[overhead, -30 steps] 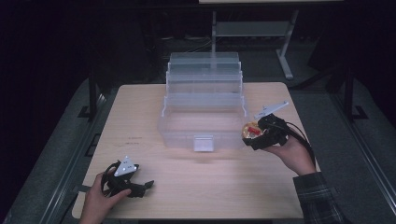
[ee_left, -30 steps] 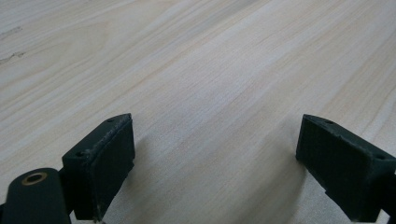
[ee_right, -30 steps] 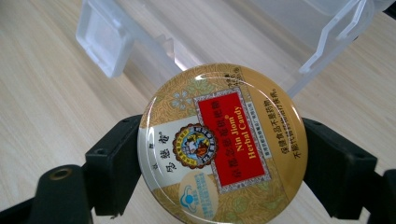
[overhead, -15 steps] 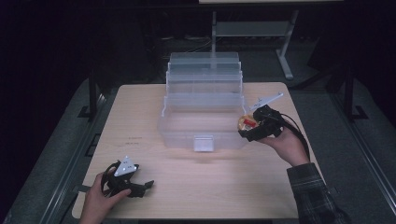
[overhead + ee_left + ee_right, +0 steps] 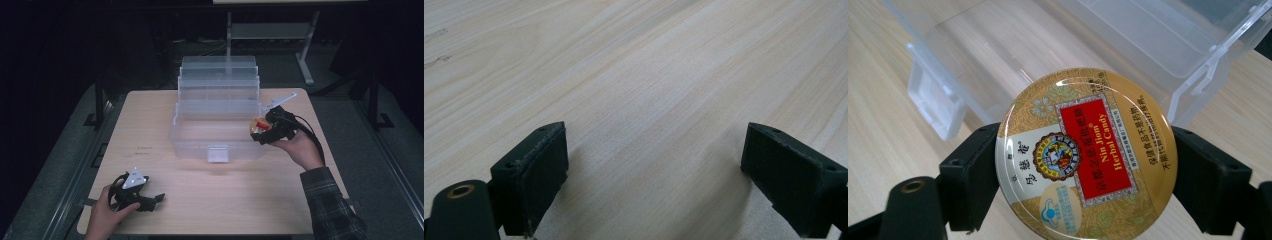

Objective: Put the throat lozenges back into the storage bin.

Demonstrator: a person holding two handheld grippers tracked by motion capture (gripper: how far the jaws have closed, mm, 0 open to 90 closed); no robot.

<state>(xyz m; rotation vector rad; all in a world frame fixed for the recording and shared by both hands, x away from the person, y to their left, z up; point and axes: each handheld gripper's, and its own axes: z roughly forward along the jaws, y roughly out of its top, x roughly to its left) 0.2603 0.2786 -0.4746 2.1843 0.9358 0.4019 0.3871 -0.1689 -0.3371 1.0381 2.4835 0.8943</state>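
Currently my right gripper [image 5: 261,131] pinches the round candy tin [image 5: 1087,157] across its rim, held over the right front corner of the open clear tackle box [image 5: 218,117]. Tin looks rigid, light, glossy, so probably slippery; edge grip seems right. Left gripper [image 5: 156,198] spread wide, resting on the table [image 5: 225,200].

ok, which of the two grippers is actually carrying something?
The right gripper, raised at the clear plastic tiered box: its fingers clamp a round gold herbal candy tin. The left gripper is open over the bare wooden table.
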